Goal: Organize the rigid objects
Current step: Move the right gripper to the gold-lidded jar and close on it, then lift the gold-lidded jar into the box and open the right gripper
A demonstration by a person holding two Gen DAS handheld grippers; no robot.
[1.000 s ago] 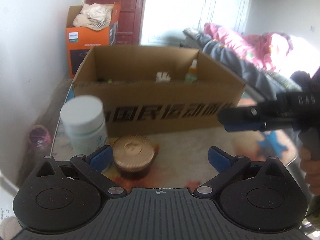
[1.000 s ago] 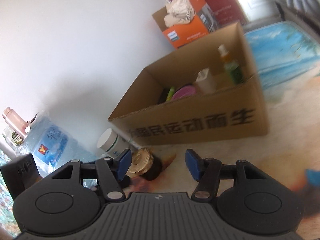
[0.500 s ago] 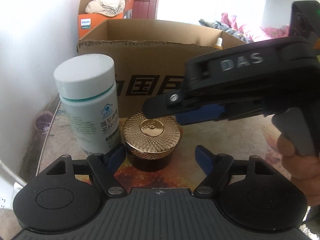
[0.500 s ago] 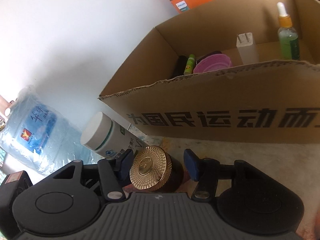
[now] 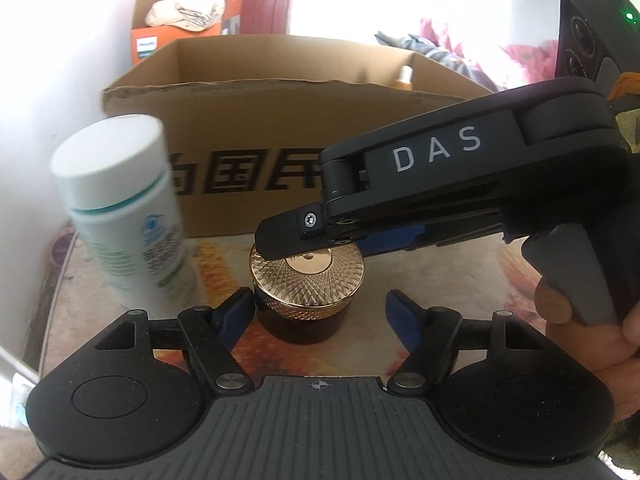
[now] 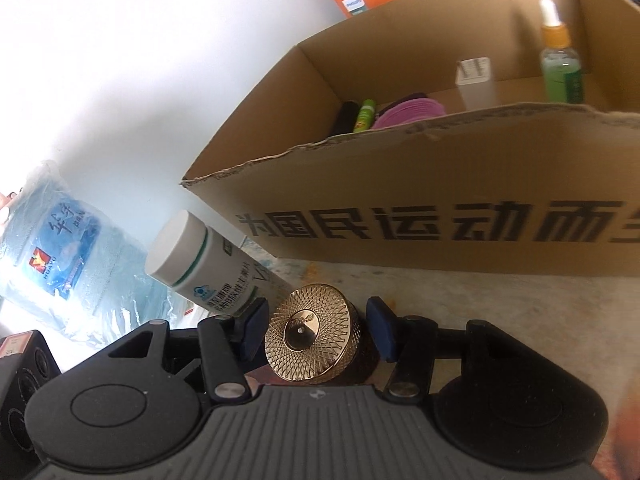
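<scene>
Dark round jar with gold patterned lid [image 6: 316,342] on counter [image 5: 452,280] before brown cardboard box [image 6: 440,200], beside white plastic bottle [image 5: 120,216]. Right gripper [image 6: 318,330] jaws spread around it; left gripper [image 5: 320,314] jaws, just closing, also apart.

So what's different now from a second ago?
Both tools moved in on the gold-lidded jar. The right tool swung in from the side and now straddles it, jaws having just closed a little, pads near its sides. The left tool came closer and its jaws have just been closing, jar between them, not gripped. The jar, white bottle and cardboard box stayed put.
</scene>
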